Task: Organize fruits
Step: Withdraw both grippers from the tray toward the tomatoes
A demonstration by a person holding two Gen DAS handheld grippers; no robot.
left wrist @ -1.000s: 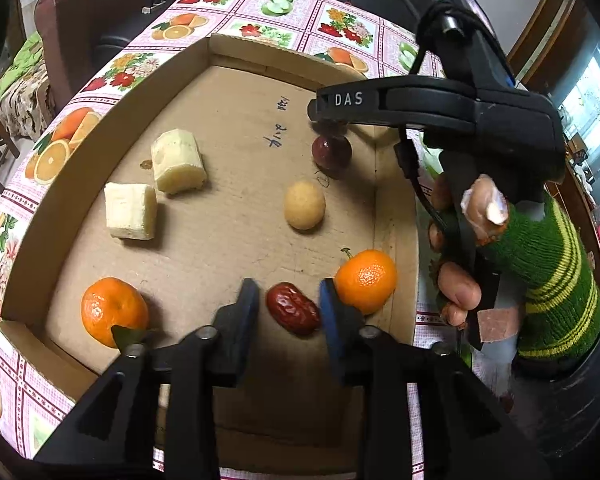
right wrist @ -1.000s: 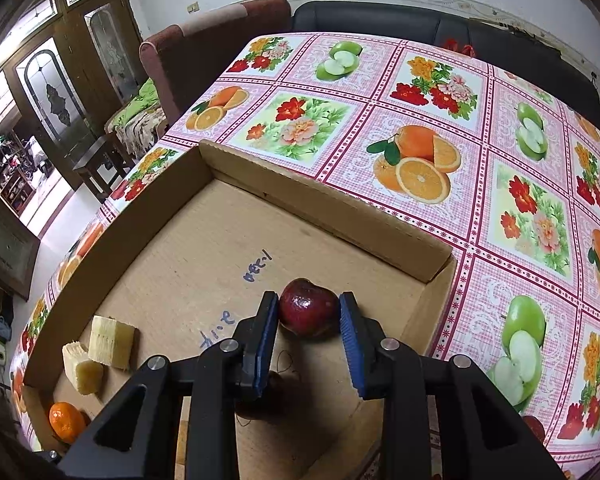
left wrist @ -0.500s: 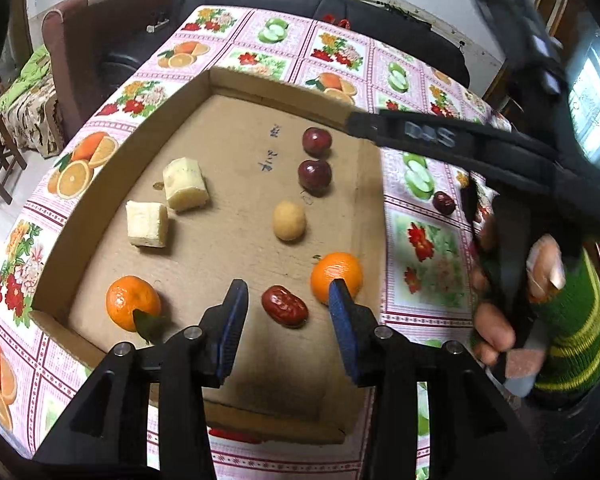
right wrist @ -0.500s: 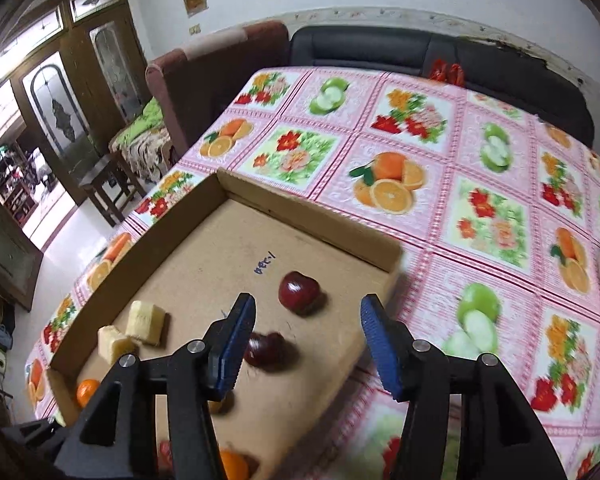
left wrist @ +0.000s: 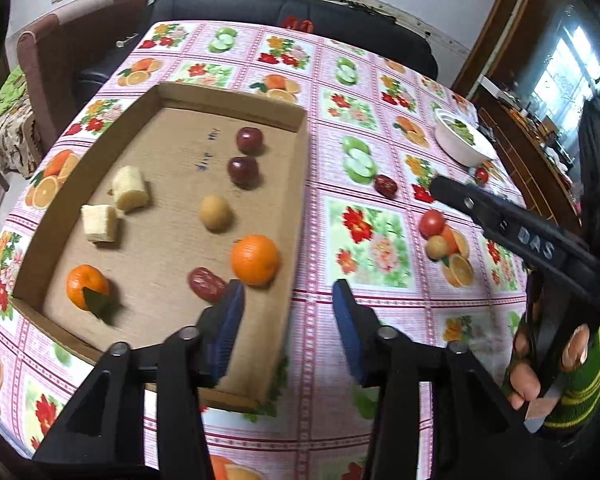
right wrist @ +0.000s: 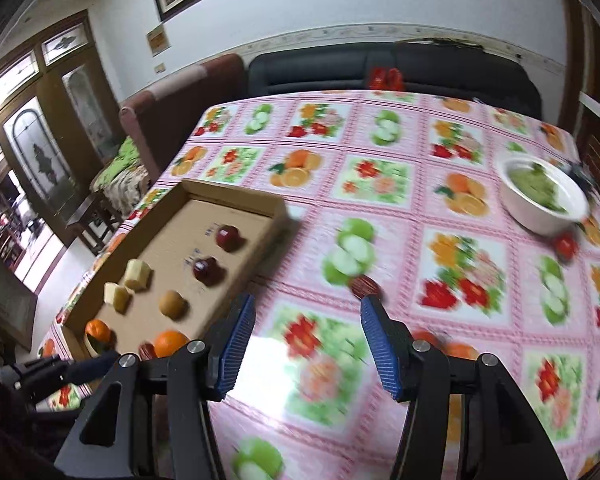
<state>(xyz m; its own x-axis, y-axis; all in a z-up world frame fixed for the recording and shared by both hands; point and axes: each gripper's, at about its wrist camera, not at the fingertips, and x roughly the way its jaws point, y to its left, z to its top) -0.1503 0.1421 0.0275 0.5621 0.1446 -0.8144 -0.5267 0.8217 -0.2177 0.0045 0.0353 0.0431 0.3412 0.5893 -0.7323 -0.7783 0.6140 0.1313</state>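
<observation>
The date (right wrist: pixel 365 286) right of the box (right wrist: pixel 274 216) looks light, soft and wrinkled, best pinched across its middle by the empty, parted right gripper (right wrist: pixel 308 346), while the left gripper (left wrist: pixel 288 316) is opening, also empty.

White letters "DAS" stand on the black side of the right gripper (left wrist: pixel 436 190) in the left wrist view — blue handwriting on the floor of the cardboard box (left wrist: pixel 236 120) is too small to read
</observation>
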